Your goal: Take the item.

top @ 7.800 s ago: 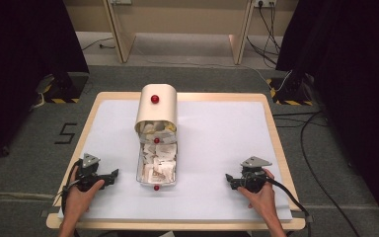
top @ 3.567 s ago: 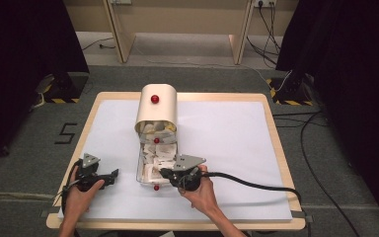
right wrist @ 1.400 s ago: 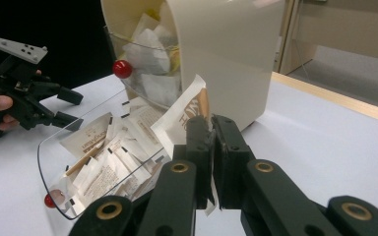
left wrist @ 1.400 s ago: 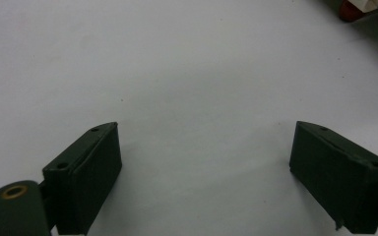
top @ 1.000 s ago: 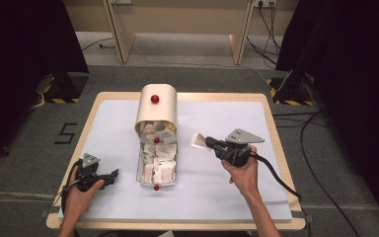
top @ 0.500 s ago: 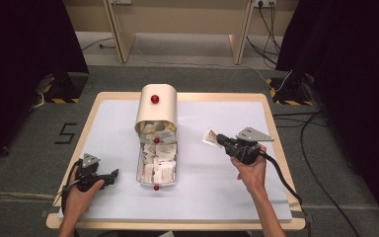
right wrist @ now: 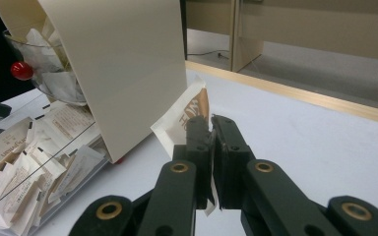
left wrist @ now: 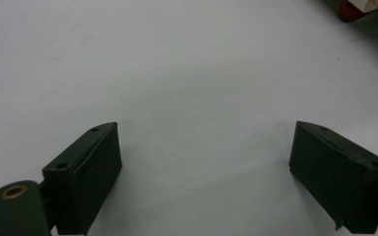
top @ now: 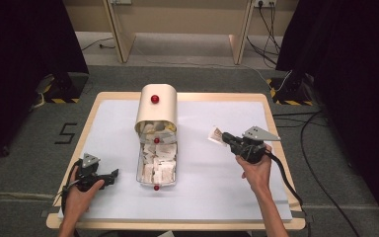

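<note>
Gripping a single paper sachet (right wrist: 189, 115) between closed jaws, the right gripper (top: 223, 138) hung over the bare white table (top: 217, 187), to the right of the sachet box (top: 156, 168). In the right gripper view the sachet stood on edge, a white packet with a brown printed patch, its upper part poking out above the jaw tips and a sliver showing below them. The box was a clear tray packed with similar packets, with a cream curved lid (top: 157, 106) rolled back over its far end and red knobs on the lid and the tray's near end. The carried sachet was apart from the box, with open table between them in the high view.

The left gripper (top: 109, 175) rested on the table near the tray's near left corner, its jaws spread wide over nothing but white surface in the left gripper view.

Judging by this, the step in hand was the carry: one packet had been taken out and was on its way to a spot on the right half of the table. The next move would likely call for lowering the sachet until it lay against the surface, then parting the jaws cleanly so the thin paper did not cling to a pad. Whether the grip was firm along the whole edge could not be told.
</note>
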Tool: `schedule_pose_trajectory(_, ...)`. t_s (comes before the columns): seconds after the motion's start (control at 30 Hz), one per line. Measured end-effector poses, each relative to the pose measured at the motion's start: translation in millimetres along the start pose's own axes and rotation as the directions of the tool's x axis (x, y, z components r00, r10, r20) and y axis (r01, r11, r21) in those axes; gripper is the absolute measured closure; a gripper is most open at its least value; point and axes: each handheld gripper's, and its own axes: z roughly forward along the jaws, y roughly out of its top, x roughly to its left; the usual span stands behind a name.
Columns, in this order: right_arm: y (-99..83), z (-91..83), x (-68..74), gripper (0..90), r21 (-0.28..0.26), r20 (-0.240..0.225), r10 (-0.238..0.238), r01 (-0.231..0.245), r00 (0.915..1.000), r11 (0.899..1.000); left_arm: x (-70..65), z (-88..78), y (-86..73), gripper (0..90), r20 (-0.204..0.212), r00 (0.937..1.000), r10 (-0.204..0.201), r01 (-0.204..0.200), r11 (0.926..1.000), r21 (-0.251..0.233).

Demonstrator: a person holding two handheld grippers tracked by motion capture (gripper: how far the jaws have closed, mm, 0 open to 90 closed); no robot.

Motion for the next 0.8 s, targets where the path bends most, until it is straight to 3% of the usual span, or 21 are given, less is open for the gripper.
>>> schedule_pose_trajectory(0.8,-6.1,-10.6,-22.7,86.5,-0.008,0.053,0.040,-0.040,0.9978,0.999,-0.1,0.1,0.0,11.5,0.001,1.0000,-0.002,0.002,1.0000,-0.002)
